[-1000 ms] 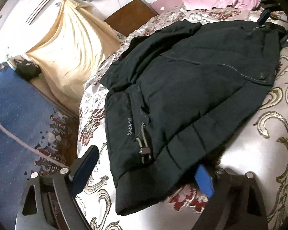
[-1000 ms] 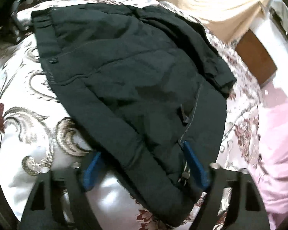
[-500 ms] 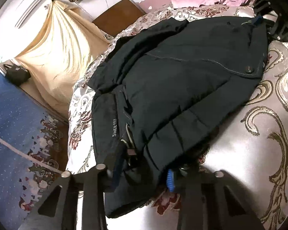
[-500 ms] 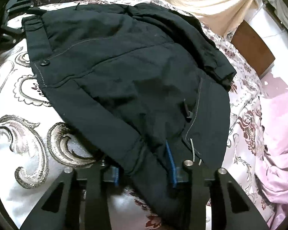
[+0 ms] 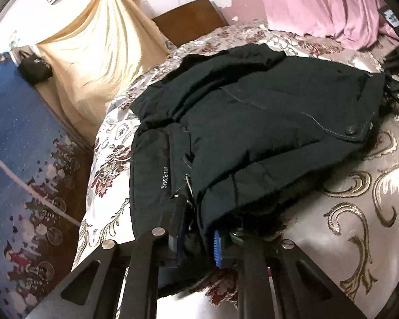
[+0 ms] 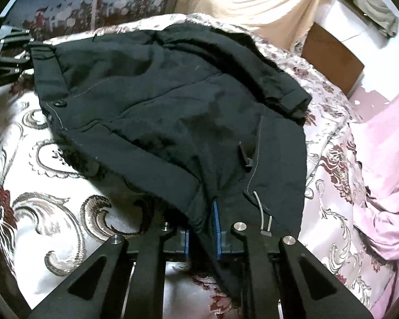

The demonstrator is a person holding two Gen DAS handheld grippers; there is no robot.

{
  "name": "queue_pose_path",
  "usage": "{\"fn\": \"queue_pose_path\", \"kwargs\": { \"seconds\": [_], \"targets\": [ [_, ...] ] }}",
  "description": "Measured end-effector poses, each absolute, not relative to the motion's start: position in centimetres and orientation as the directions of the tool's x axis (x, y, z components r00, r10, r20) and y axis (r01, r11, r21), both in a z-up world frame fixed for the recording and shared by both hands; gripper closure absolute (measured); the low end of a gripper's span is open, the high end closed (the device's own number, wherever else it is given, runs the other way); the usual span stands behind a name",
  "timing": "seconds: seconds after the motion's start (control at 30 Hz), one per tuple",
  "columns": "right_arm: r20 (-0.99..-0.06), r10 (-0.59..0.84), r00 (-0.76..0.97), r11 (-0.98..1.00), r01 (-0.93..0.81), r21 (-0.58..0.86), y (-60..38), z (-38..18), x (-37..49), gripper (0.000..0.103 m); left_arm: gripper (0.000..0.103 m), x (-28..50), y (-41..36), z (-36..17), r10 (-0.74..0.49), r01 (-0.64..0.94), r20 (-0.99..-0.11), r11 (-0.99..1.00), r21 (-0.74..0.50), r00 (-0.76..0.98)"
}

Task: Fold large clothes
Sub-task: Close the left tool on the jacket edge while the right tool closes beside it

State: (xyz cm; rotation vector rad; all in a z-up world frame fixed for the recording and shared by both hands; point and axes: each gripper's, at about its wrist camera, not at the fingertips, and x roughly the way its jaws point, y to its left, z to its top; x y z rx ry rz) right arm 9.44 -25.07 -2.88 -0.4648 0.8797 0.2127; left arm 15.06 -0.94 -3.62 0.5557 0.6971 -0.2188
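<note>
So we're still pretty early on this one, I'd say. The black padded jacket point(image 5: 252, 122) is lying on the bed's floral bedspread point(image 5: 359, 212), filling the middle of both frames, bunched and only roughly doubled over, with a sleeve flopped along its far edge, not a tidy fold yet.

Both grippers have just been closing, and each now has fabric pinched between its fingers. The left gripper point(image 5: 198, 242) is clamping the near corner at the bottom centre of its frame, right by the "SINCE 1988" print and the drawcord. The right gripper point(image 6: 202, 235) is biting the near hem at the bottom centre of its own view, beside the other drawcord point(image 6: 263, 215).

We're guessing the actual fold-over, plus squaring it up, is all still left to do.
</note>
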Motion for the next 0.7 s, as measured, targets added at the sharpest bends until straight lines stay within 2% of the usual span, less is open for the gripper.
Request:
{"fn": "queue_pose_path", "kwargs": {
  "seconds": [0.7],
  "targets": [
    [-0.728, 0.07, 0.682, 0.93, -0.309, -0.2, -25.8, 1.3, 2.2, 0.095, 0.092, 8.7, 1.4, 0.7, -0.058, 0.326, -0.662, 0.9, 0.289, 0.747]
  ]
}}
